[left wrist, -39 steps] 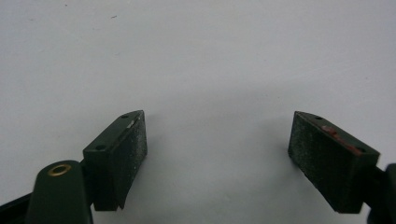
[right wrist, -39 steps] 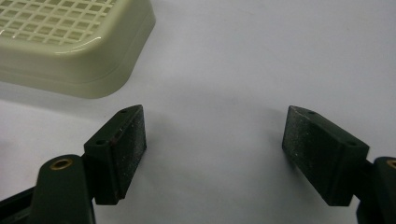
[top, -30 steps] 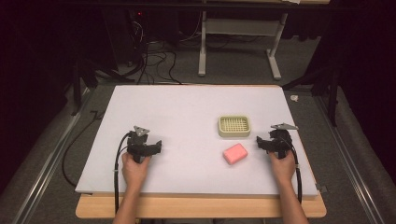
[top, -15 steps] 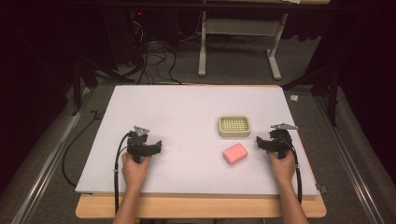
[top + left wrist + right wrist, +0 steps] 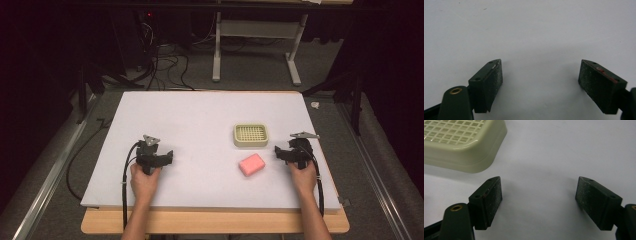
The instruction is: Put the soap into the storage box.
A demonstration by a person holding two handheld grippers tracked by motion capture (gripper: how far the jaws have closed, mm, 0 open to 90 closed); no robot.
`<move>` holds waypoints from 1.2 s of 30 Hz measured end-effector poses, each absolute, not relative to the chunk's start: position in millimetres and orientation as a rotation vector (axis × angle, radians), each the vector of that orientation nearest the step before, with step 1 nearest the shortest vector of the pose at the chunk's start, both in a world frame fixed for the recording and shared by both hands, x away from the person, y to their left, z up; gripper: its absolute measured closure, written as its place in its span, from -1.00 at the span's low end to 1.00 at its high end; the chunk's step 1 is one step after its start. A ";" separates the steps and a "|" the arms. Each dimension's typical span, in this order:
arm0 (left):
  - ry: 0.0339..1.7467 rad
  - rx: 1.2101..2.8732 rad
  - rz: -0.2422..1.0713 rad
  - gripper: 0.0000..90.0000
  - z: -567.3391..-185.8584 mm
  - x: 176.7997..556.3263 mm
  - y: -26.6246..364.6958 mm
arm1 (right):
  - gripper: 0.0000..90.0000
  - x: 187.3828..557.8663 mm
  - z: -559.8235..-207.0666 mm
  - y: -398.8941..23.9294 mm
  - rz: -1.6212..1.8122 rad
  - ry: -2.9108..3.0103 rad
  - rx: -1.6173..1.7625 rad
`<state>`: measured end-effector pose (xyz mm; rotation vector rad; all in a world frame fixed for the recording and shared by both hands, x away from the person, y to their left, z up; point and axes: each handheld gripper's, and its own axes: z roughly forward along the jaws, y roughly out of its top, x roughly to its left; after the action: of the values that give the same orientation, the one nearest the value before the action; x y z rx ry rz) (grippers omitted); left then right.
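Table (image 5: 200, 120): white top on a wooden frame, seen from above; dark floor, cables and a grey stand behind its far edge.
Left gripper (image 5: 159, 159): near the table's front left, held by the left hand (image 5: 144, 181); black body, grey three-cornered plate on top, black cable looping back along the forearm.
Left jaws: wide apart in the left gripper view (image 5: 540, 80), nothing between them, bare white table beneath and ahead.
Left pads (image 5: 495, 77): dark, rough-faced, speckled with pale dust; a trace of red at the upper edge of the right-hand one.
Right gripper (image 5: 286, 151): near the table's front right, close to the right edge, held by the right hand (image 5: 303, 176); cable trailing back over the wrist.
Right jaws: wide apart in the right gripper view (image 5: 538, 198), holding nothing, white table between them.
Tray (image 5: 250, 135): cream, shallow, rounded corners, grid-patterned floor; flat on the table right of centre, between the grippers but nearer the right one; in the right gripper view (image 5: 469, 157) its corner lies just beyond the left jaw, apart from it.
Block (image 5: 251, 164): pink, rounded, flat on the table just in front of the tray, not touching it; left of the right gripper, apart from it.
Contact: neither gripper touching tray or block.
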<state>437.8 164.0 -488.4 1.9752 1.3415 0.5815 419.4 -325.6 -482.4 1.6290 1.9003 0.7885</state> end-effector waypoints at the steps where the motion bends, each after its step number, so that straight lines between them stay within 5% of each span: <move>1: 1.341 1.975 0.582 -0.55 -488.4 437.8 164.0 | -0.53 419.4 -482.4 -325.6 0.790 1.903 1.628; 36: 1.341 1.976 0.581 -0.55 -488.3 437.7 164.1 | -0.61 408.1 -471.2 -319.2 0.906 1.945 1.597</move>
<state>437.7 164.1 -488.3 1.9759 1.3413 0.5809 408.1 -319.2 -471.2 1.5970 1.9448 0.9059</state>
